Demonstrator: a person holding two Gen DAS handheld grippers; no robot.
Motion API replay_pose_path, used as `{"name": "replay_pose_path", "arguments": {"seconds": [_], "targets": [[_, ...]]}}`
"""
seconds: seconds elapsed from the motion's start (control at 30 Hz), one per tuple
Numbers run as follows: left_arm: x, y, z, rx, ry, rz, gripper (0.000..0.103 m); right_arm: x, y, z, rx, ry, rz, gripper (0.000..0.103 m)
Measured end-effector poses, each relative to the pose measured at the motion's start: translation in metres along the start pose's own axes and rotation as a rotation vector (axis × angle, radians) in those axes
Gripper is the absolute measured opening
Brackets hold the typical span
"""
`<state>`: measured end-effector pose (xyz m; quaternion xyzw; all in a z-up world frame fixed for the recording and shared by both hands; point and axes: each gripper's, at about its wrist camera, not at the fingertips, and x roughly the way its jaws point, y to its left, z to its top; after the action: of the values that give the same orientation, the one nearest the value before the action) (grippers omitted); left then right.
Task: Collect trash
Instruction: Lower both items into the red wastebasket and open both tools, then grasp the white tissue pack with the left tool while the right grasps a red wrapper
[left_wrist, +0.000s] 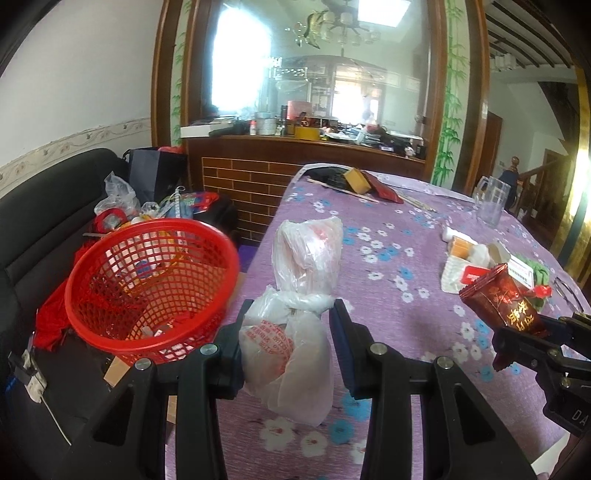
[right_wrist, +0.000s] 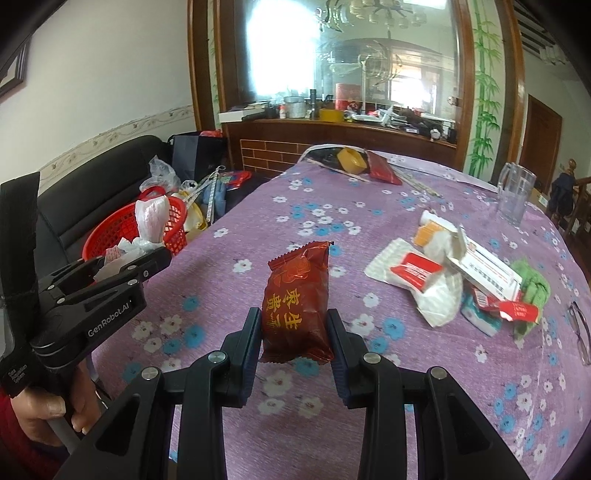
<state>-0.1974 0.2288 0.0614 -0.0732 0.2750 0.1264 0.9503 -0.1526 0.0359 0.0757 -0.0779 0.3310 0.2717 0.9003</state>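
My left gripper (left_wrist: 290, 312) is shut on a crumpled white plastic bag (left_wrist: 295, 325) with red print, held above the table's left edge. A red mesh basket (left_wrist: 147, 288) stands just to its left, off the table. My right gripper (right_wrist: 293, 319) is shut on a dark red snack wrapper (right_wrist: 297, 299) with gold characters, lifted over the purple flowered tablecloth (right_wrist: 369, 387). In the left wrist view the wrapper (left_wrist: 506, 299) and right gripper (left_wrist: 517, 339) show at the right edge. In the right wrist view the left gripper (right_wrist: 140, 254) with the bag (right_wrist: 151, 218) hangs before the basket (right_wrist: 110, 232).
A heap of wrappers and small boxes (right_wrist: 461, 273) lies on the table's right side, with a glass pitcher (right_wrist: 515, 195) behind it. A yellow tape roll (right_wrist: 351, 158) and a red packet sit at the far end. A black sofa (left_wrist: 37, 229) with bags stands left.
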Motion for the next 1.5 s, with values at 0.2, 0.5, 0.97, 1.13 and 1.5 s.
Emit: {"name": "replay_pose_path", "arguments": {"seconds": [0.2, 0.5, 0.97, 1.13, 1.5], "targets": [[-0.003, 0.025, 0.009, -0.039, -0.018, 0.029, 0.039, 0.014, 0.017, 0.015, -0.030, 0.020, 0.037, 0.037], [-0.003, 0.099, 0.036, -0.134, -0.015, 0.088, 0.039, 0.044, 0.052, 0.060, -0.057, 0.061, 0.159, 0.038], [0.032, 0.169, 0.037, -0.228, 0.061, 0.144, 0.041, 0.125, 0.138, 0.132, -0.031, 0.148, 0.374, 0.039], [0.031, 0.171, 0.038, -0.238, 0.045, 0.140, 0.062, 0.145, 0.146, 0.141, -0.003, 0.159, 0.394, 0.048], [0.018, 0.107, 0.042, -0.151, 0.035, 0.034, 0.067, 0.094, 0.075, 0.110, 0.053, 0.078, 0.351, 0.051]]}}
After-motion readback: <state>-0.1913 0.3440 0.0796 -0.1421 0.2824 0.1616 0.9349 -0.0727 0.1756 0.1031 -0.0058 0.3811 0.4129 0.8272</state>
